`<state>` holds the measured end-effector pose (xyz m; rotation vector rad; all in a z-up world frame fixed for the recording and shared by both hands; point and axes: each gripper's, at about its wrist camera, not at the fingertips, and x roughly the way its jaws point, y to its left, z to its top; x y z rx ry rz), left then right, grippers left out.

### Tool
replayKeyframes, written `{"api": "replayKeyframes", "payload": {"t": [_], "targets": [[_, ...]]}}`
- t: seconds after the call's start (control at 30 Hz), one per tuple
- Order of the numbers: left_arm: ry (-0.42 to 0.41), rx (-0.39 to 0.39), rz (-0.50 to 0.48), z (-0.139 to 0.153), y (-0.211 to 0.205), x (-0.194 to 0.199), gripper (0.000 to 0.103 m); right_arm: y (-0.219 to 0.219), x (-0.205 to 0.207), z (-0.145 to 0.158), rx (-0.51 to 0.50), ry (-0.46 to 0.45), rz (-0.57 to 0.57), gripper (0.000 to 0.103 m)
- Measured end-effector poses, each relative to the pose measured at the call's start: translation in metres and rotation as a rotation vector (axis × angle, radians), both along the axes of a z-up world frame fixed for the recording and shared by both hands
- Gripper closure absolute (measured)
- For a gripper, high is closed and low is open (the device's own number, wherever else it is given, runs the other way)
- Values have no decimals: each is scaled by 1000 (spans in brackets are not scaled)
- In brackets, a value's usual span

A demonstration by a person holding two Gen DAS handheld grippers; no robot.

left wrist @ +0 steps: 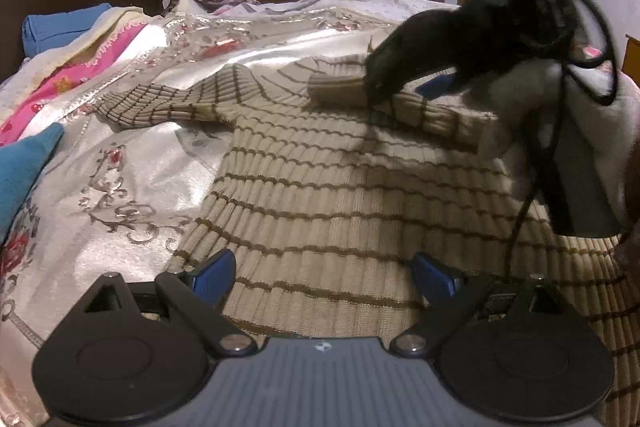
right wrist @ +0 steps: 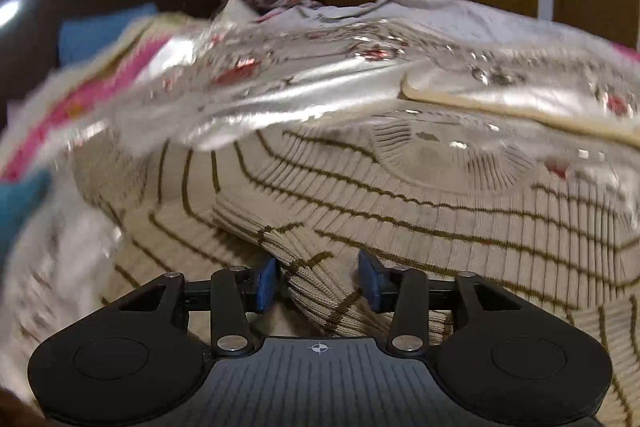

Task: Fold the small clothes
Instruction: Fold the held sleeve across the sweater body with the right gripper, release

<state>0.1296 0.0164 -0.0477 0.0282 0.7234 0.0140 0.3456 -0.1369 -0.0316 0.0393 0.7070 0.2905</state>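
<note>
While my right claw (right wrist: 318,281) grips the striped sweater (left wrist: 340,187) sleeve cuff (right wrist: 296,267) loosely, it may slip mid-fold; left claw (left wrist: 324,277) hovers released, anchoring nothing.

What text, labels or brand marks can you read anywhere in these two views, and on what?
None: no legible words or numbers in either view.
Left tongs body: a small pale mark, too blurred to read.
Right tongs body: a crosshair symbol, no letters.
Striped sweater: no visible tag.

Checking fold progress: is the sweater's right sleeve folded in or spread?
Folded in: the right sleeve lies across the striped sweater, its cuff between the right gripper fingers.
</note>
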Motion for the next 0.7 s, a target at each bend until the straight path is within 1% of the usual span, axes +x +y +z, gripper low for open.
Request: {"api": "replayKeyframes", "payload": {"t": [0.07, 0.2, 0.27, 0.3, 0.37, 0.4, 0.43, 0.47, 0.5, 0.53, 0.57, 0.6, 0.63, 0.67, 0.7], "targets": [[1, -17, 3, 1, 2, 0, 3, -1, -11, 4, -41, -41, 5, 60], [-5, -48, 10, 3, 7, -1, 3, 11, -42, 0, -208, -134, 59, 59], [-9, -48, 9, 3, 8, -1, 3, 25, -56, -4, -308, -176, 119, 60], [-10, -49, 7, 3, 8, -1, 3, 30, -59, -7, -357, -189, 155, 63], [-14, -54, 4, 3, 8, -2, 3, 41, -61, -15, -448, -174, 189, 67], [-18, -54, 5, 3, 9, -2, 3, 45, -56, -21, -500, -151, 176, 84], [-20, -52, 8, 3, 9, -2, 3, 45, -50, -26, -526, -121, 154, 92], [-22, -51, 10, 3, 10, -2, 3, 41, -43, -24, -495, -88, 126, 92], [-24, -53, 11, 3, 10, -2, 3, 36, -38, -19, -436, -60, 97, 92], [-27, -56, 12, 4, 11, -2, 3, 29, -34, -9, -342, -29, 68, 92], [-33, -57, 13, 4, 11, -2, 3, 23, -32, 0, -250, -13, 66, 92], [-42, -54, 14, 5, 11, -2, 3, 18, -31, 7, -155, 12, 98, 90], [-48, -46, 15, 5, 10, -3, 3, 15, -25, 10, -120, 71, 93, 90], [-52, -36, 15, 6, 10, -4, 3, 14, -24, 14, -151, 97, 34, 85], [-51, -30, 13, 7, 9, -4, 3, 15, -29, 19, -198, 84, -1, 84]]}}
